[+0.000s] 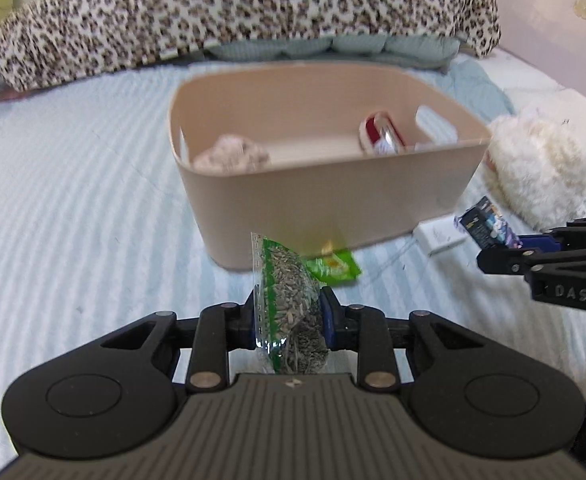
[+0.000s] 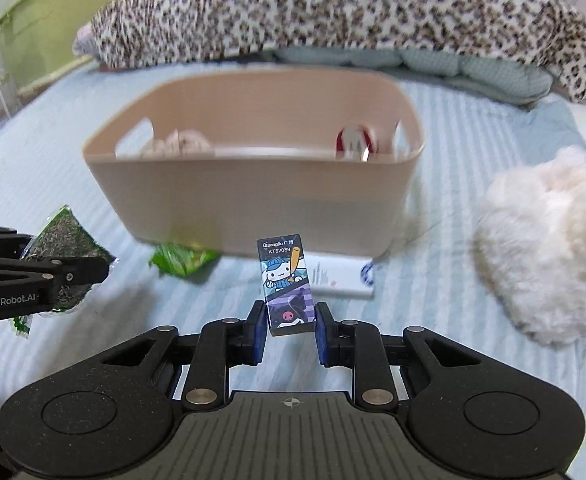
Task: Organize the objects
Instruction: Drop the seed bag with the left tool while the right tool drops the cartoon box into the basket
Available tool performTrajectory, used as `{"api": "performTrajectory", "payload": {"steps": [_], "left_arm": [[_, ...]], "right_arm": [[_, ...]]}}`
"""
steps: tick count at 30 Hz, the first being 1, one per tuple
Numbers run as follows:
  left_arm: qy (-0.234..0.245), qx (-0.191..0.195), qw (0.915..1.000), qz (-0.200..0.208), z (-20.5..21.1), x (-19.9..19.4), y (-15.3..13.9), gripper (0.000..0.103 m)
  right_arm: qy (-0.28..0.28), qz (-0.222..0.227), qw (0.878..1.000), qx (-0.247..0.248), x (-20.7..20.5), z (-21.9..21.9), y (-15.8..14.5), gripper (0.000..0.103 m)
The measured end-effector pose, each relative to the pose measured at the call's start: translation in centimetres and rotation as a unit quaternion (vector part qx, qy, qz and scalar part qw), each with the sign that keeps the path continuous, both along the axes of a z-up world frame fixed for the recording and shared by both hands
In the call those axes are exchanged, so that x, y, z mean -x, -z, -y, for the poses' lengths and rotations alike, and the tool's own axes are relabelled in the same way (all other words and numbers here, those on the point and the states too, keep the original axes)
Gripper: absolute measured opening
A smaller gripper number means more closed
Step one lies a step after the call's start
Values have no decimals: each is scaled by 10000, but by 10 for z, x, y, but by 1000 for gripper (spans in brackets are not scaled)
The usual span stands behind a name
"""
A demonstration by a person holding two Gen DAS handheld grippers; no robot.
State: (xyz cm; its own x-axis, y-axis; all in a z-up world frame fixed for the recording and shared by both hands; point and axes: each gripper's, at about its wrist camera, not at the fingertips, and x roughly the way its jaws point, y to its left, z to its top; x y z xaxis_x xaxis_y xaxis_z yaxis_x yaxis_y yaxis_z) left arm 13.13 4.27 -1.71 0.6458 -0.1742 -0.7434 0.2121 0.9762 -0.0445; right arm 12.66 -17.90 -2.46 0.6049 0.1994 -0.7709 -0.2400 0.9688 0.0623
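Left wrist view: left gripper (image 1: 289, 320) pinching a clear seed packet (image 1: 289, 304) between both blue pads, packet standing upright above the fingers. Straight ahead, near, the beige bin (image 1: 333, 196), already holding a fuzzy pinkish item (image 1: 233, 156) and a red-and-white item (image 1: 381, 134), both too blurred to name. Just ahead on the striped bedspread (image 1: 73, 200), against the bin's near wall, a green wrapper (image 1: 335, 266). Off to the right, the right gripper (image 1: 533, 252) carrying its small box. Best to raise the packet above the near rim first, then move forward and release over the bare floor in the middle. Right wrist view: right gripper (image 2: 289, 328) closed on a small cartoon-printed box (image 2: 287, 286), held low by its bottom end, so likely prone to tipping. Bin directly ahead; flat white box (image 2: 343, 276) just beyond the fingertips, white plush (image 2: 545, 240) further right. Worth lifting clear of both, keeping the carry level, staggering the two drops to avoid a clash over the rim.
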Motion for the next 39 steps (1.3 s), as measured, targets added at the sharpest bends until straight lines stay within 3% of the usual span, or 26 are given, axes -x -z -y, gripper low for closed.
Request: {"api": "performTrajectory", "payload": {"steps": [10,17,27,34,39], "left_arm": [[18,-11,9966,827,7,1,-60,30],[-75,-134,9937,1112,15,-31,-78,30],[-200,-441,9944,941,35,-96,-53,30],[-565,-697,9942,594,43,-141,-12,30],[-674,-678,9950,289,40,-152,7,30]], "right_arm": [[133,850,9960,-229,0,12,-66,23],[95,1104,9938,29,-33,5,-79,23],[78,1235,9918,316,-90,-16,-54,23],[131,777,9962,377,-128,-28,-11,23],[173,493,9975,469,-140,-28,9,23]]}}
